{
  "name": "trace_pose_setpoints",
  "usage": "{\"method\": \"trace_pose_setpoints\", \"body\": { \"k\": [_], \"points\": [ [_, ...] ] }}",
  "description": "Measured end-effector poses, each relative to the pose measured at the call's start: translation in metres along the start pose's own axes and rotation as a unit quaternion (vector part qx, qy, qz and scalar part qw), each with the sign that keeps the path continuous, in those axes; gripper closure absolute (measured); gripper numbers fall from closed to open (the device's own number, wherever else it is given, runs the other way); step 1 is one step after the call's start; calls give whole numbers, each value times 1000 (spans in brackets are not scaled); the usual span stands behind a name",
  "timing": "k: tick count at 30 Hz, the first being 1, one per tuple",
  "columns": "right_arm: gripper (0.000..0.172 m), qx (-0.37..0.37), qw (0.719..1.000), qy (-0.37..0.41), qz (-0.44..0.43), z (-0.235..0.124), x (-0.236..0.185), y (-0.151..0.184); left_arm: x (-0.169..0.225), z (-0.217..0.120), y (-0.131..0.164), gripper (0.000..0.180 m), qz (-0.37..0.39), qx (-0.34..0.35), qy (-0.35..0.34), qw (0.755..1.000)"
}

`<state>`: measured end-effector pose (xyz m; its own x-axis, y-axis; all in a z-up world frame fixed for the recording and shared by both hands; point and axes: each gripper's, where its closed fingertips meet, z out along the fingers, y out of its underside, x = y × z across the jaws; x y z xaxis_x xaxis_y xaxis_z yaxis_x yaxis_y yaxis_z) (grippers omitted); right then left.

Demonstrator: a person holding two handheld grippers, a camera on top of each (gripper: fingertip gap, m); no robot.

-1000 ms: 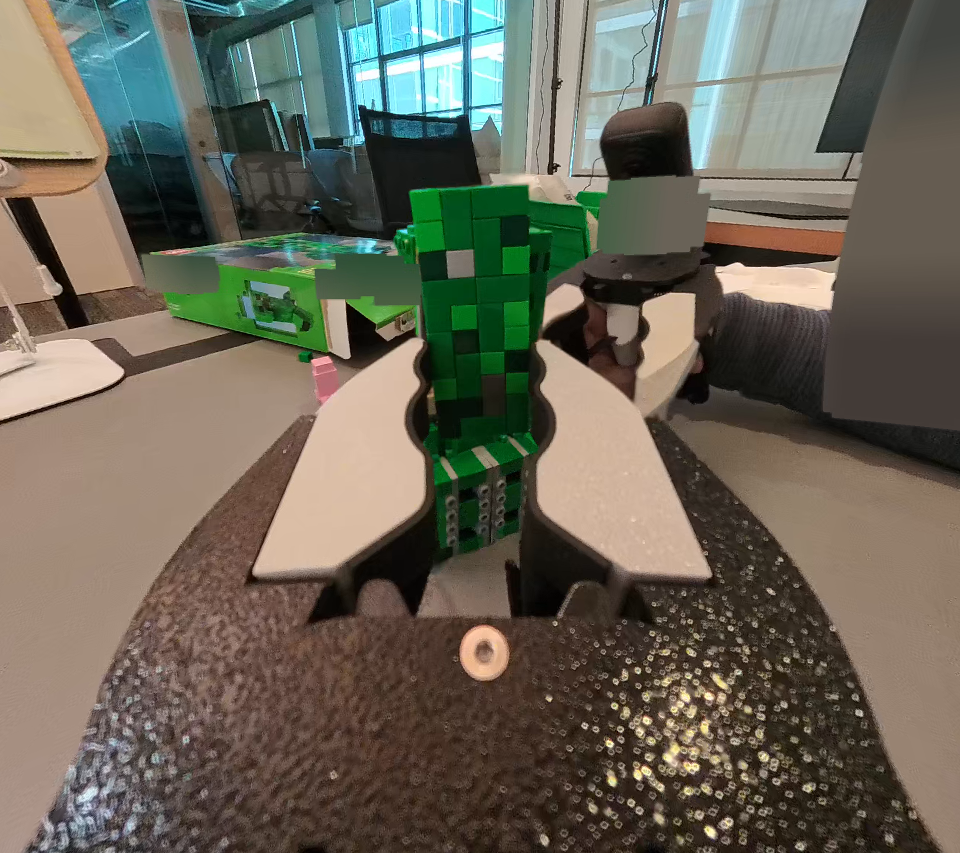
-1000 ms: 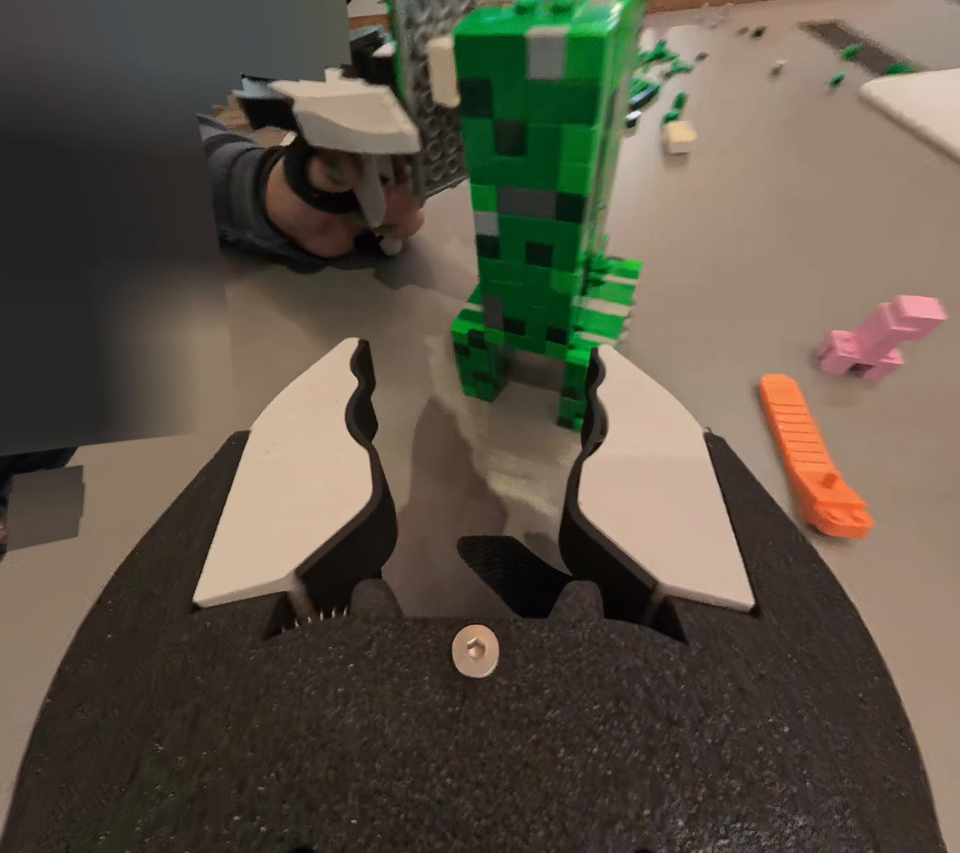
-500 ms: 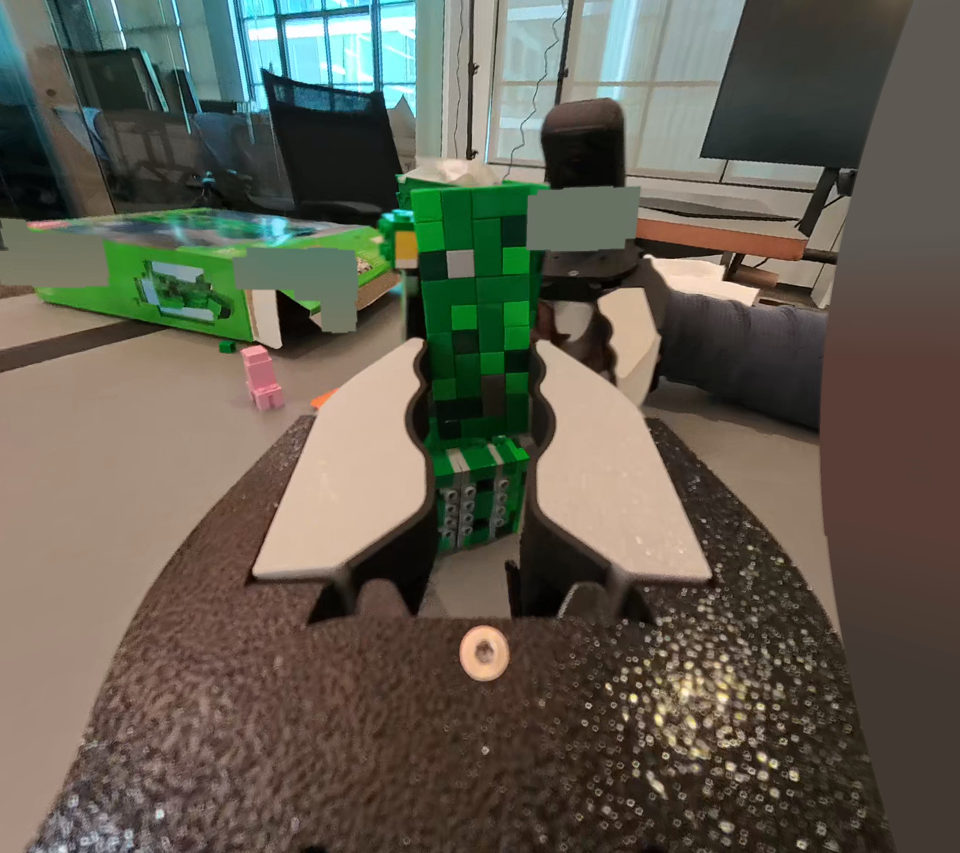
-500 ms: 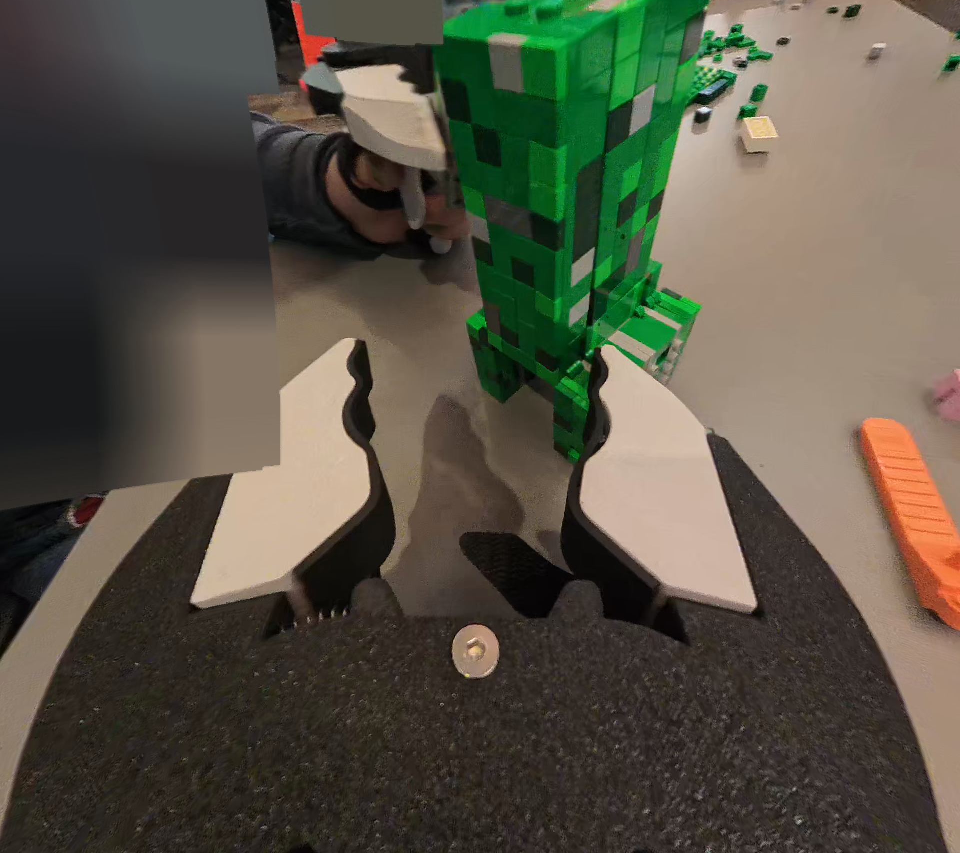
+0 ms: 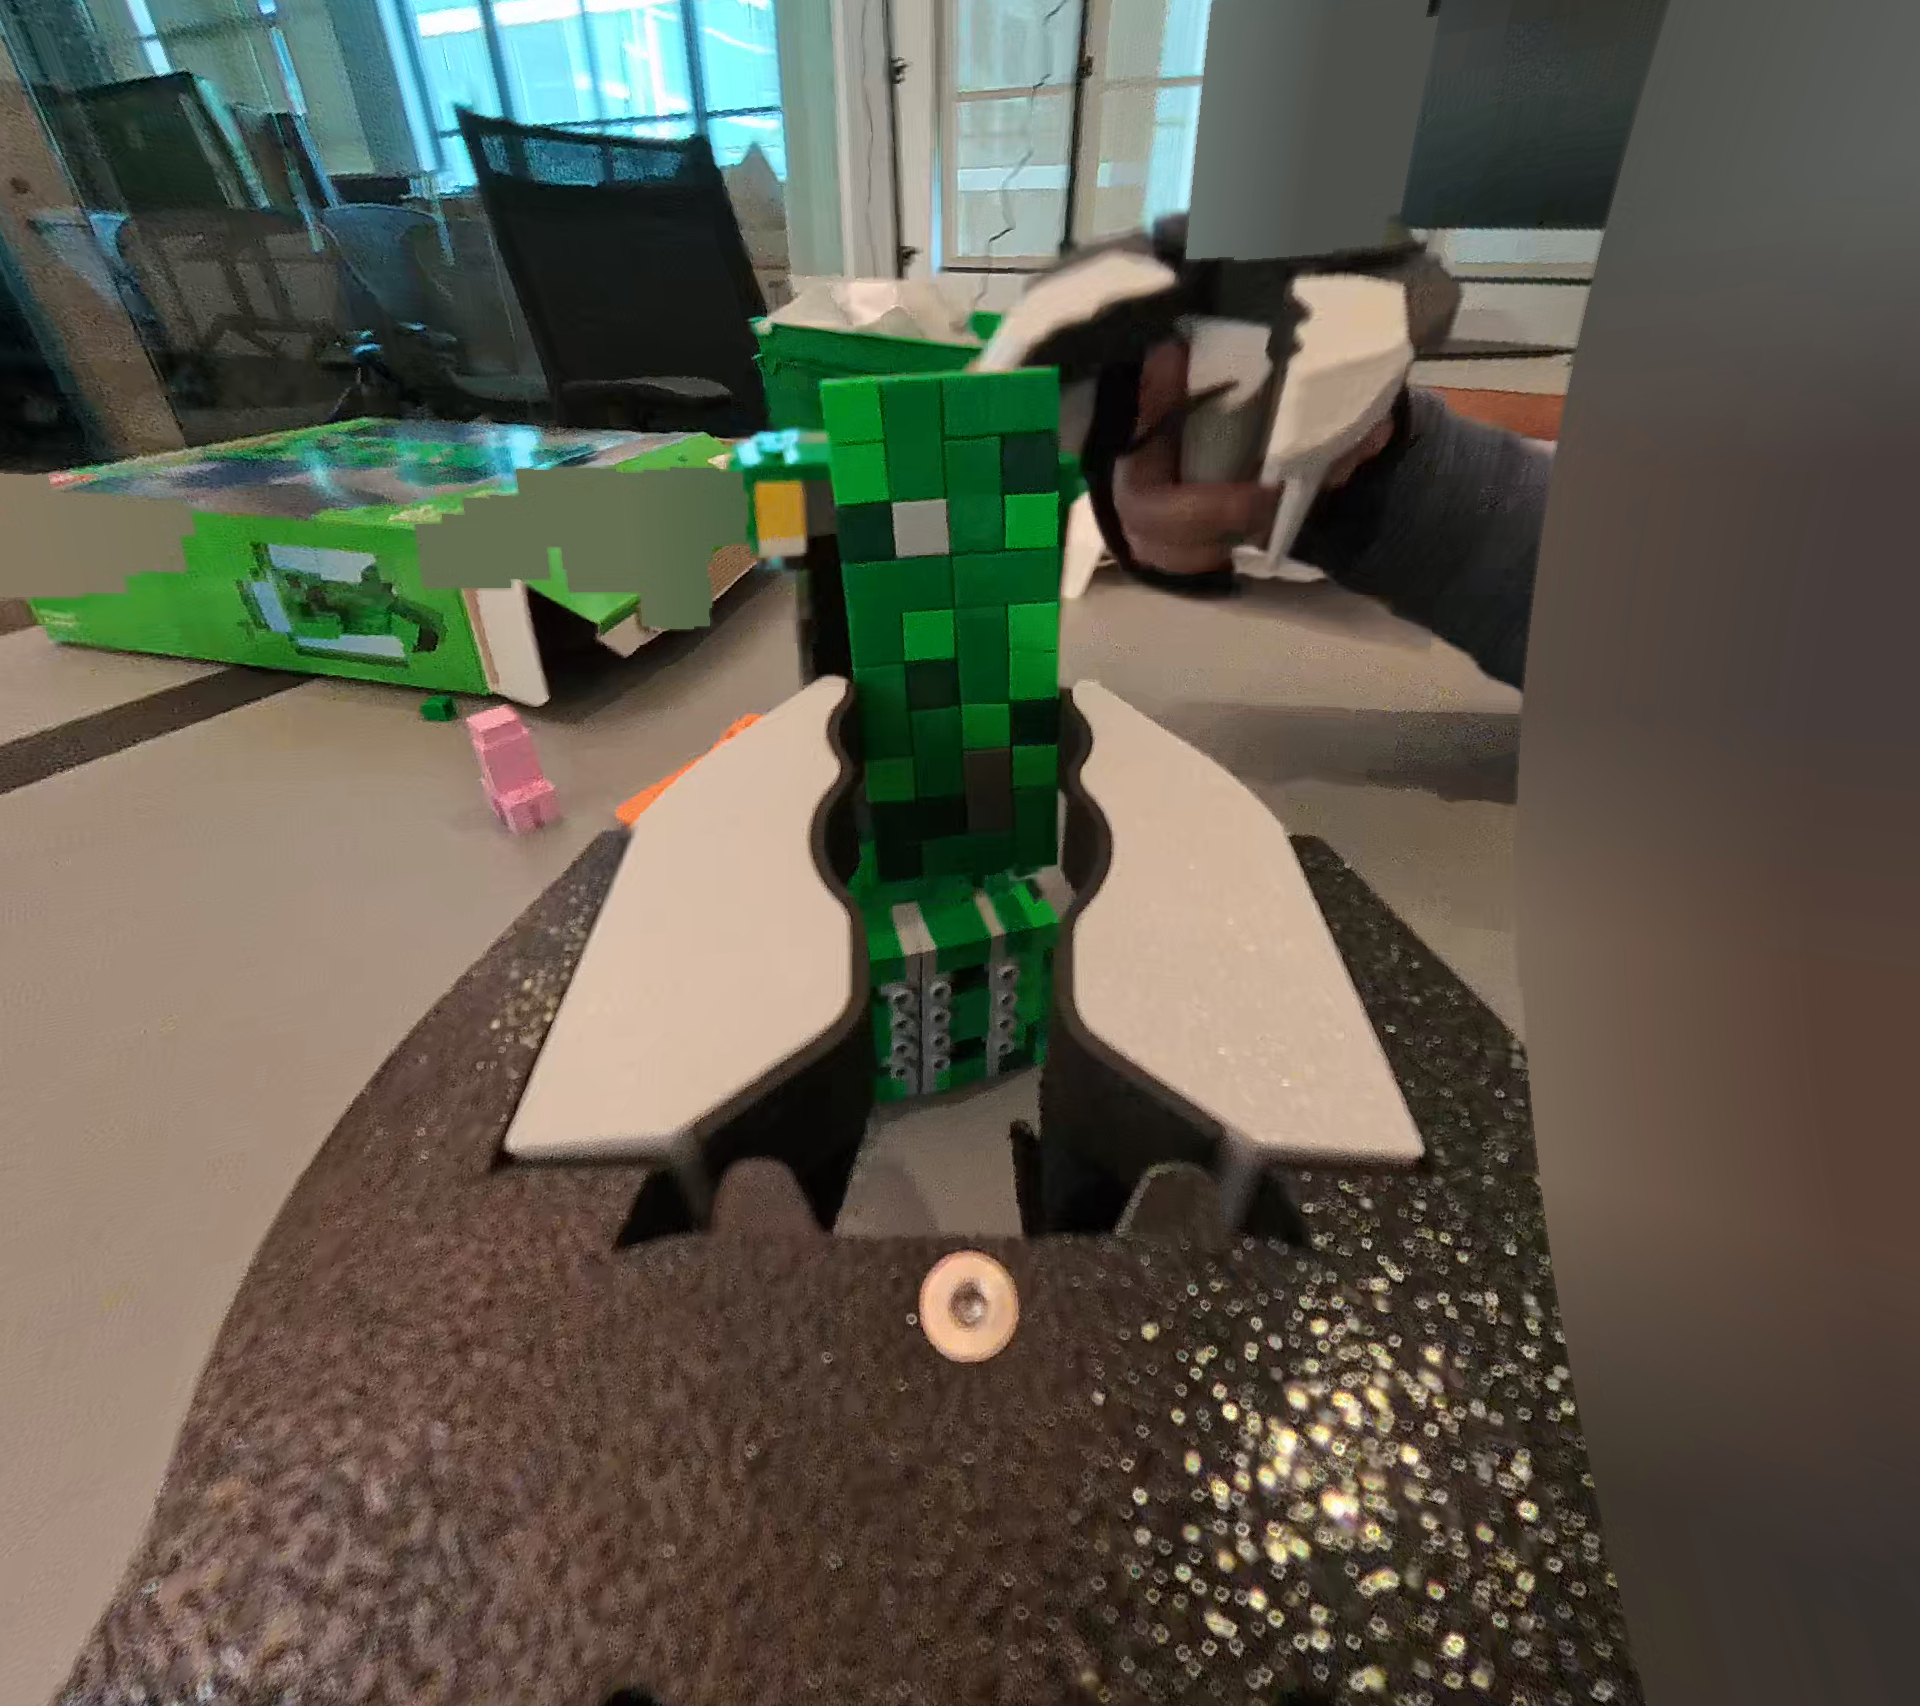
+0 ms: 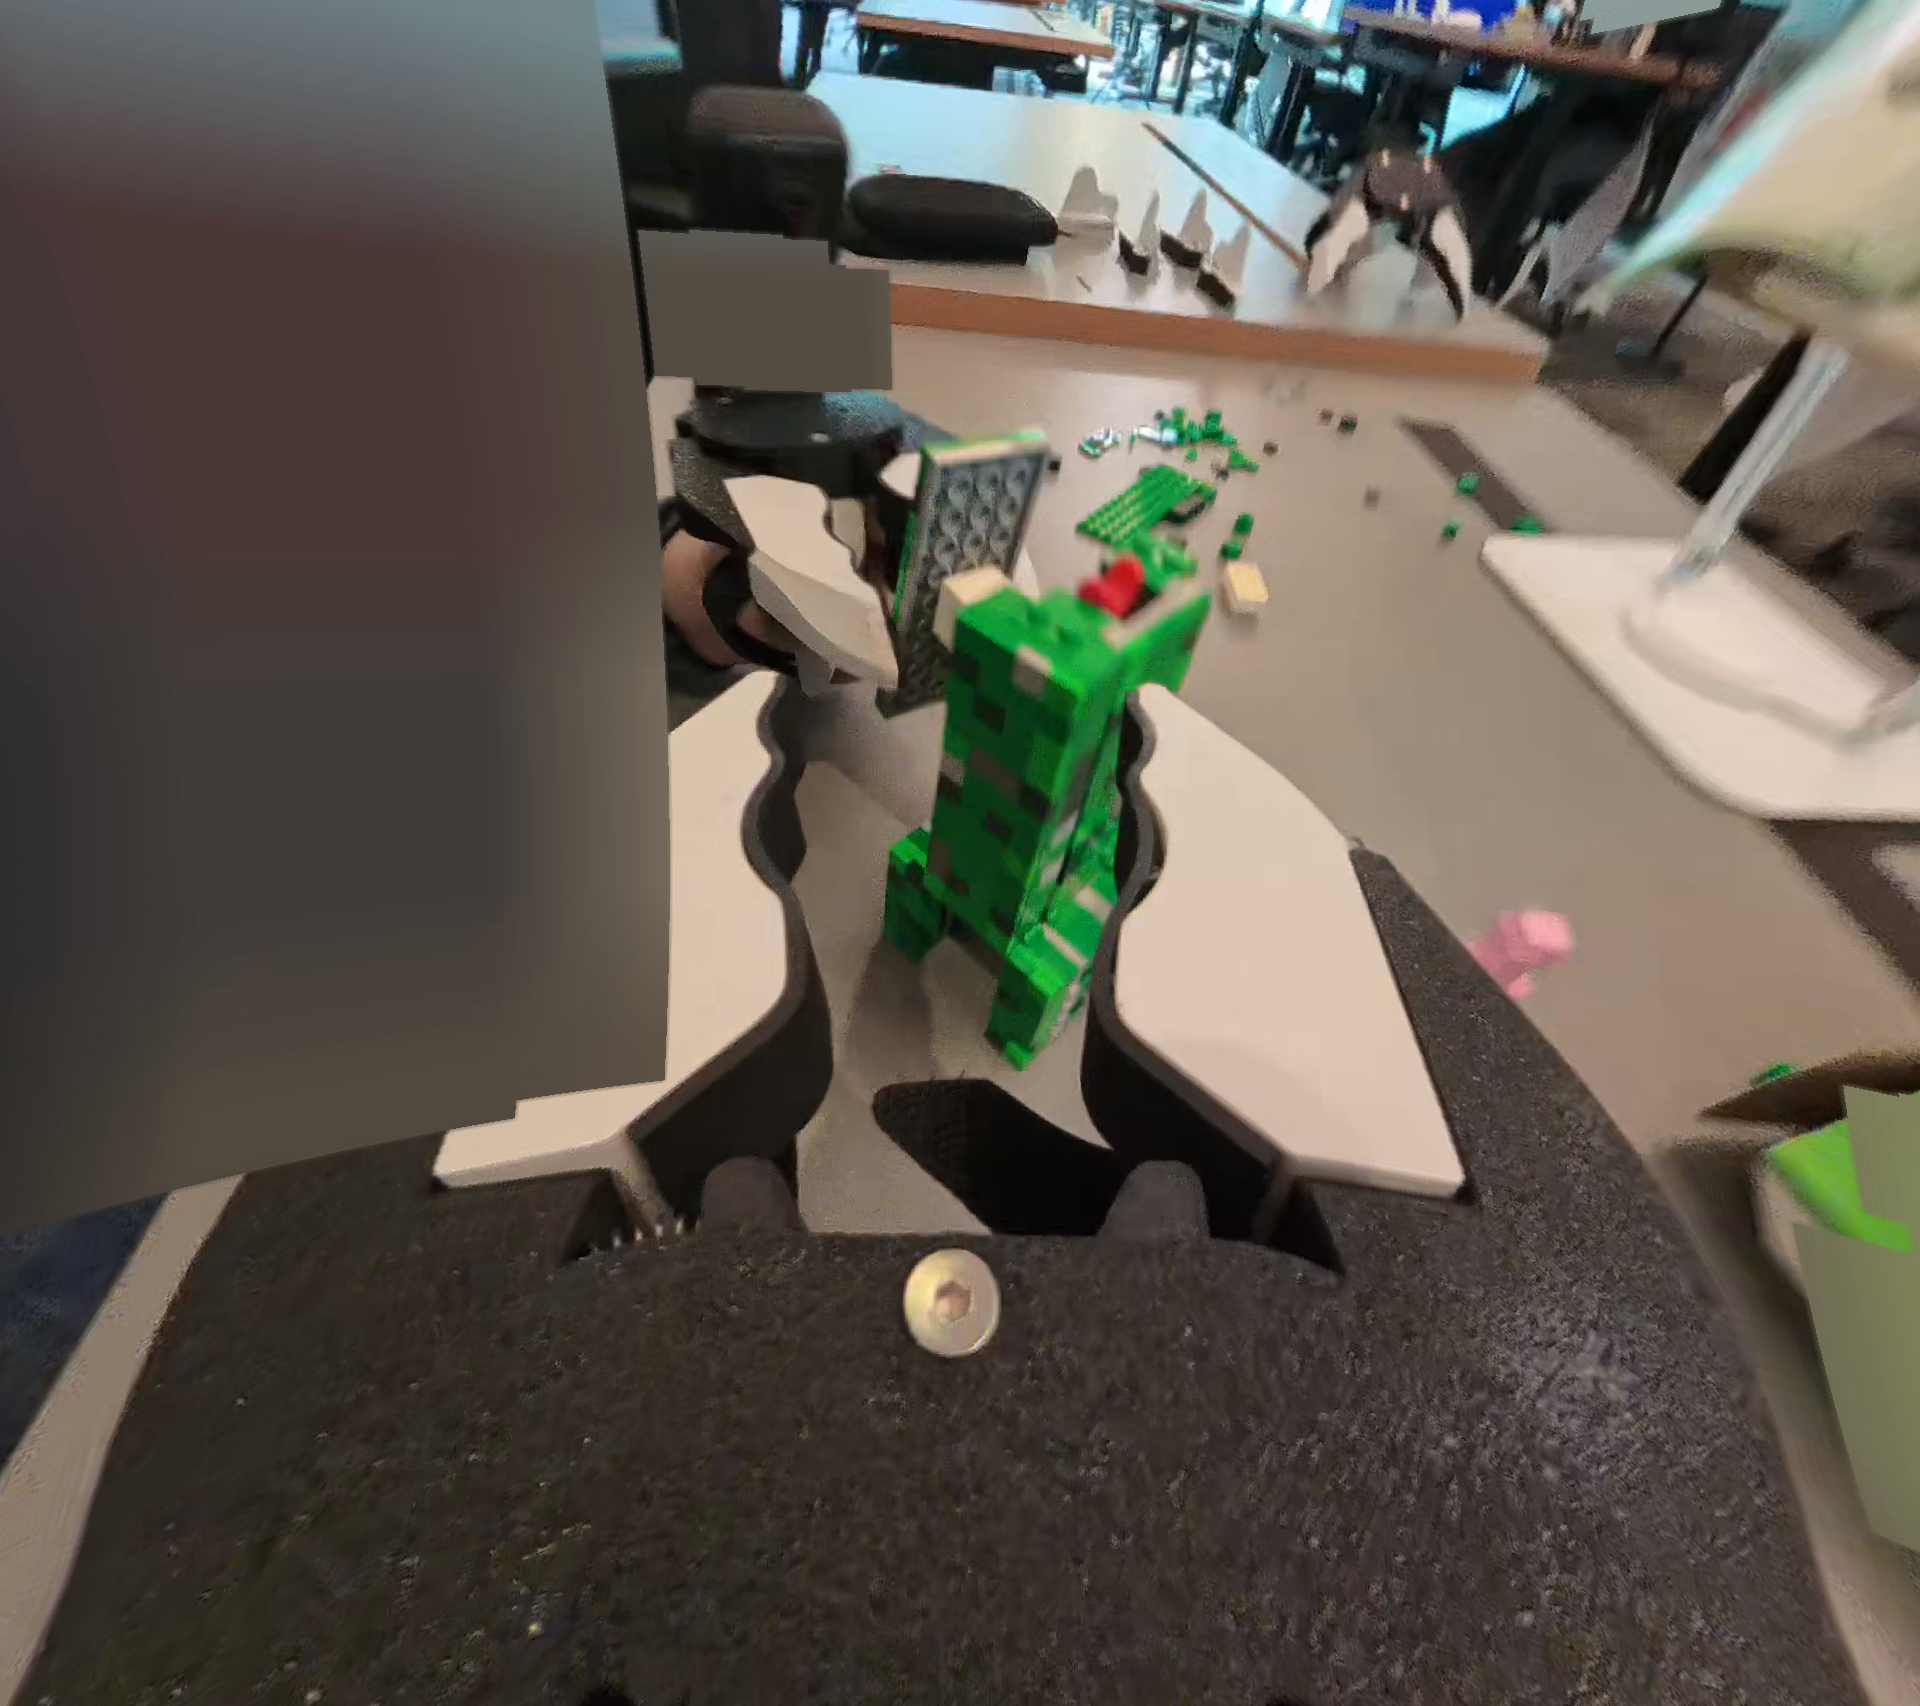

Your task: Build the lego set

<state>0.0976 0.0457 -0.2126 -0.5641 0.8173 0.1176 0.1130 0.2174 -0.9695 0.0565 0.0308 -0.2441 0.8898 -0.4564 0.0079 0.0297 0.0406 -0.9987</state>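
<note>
your left hand-held gripper point(image 5: 956, 752) is gripping the upright green brick figure point(image 5: 951, 617) by its sides; your right hand-held gripper point(image 6: 951, 752) is standing open around it, only its right pad point(image 6: 1132, 825) touching.

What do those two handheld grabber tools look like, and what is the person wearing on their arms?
Each gripper, left and right, has two pale grey fingers with wavy black inner pads, on a rough black body with a silver screw. The arm has a dark sleeve.
</note>
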Motion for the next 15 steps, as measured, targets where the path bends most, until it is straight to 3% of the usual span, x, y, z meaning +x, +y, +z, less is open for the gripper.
{"method": "trace_pose_setpoints", "body": {
  "k": [5,11,15],
  "points": [
    [112,-76,989,-61,-112,7,-25,-37,40,0,-10,145,-6,0,142,990],
    [125,-193,962,-145,-125,27,-37,-31,53,4,-9,145,22,-23,159,987],
    [137,-210,955,-167,-129,28,-40,-29,52,3,-11,145,29,-28,157,987]
  ]
}}
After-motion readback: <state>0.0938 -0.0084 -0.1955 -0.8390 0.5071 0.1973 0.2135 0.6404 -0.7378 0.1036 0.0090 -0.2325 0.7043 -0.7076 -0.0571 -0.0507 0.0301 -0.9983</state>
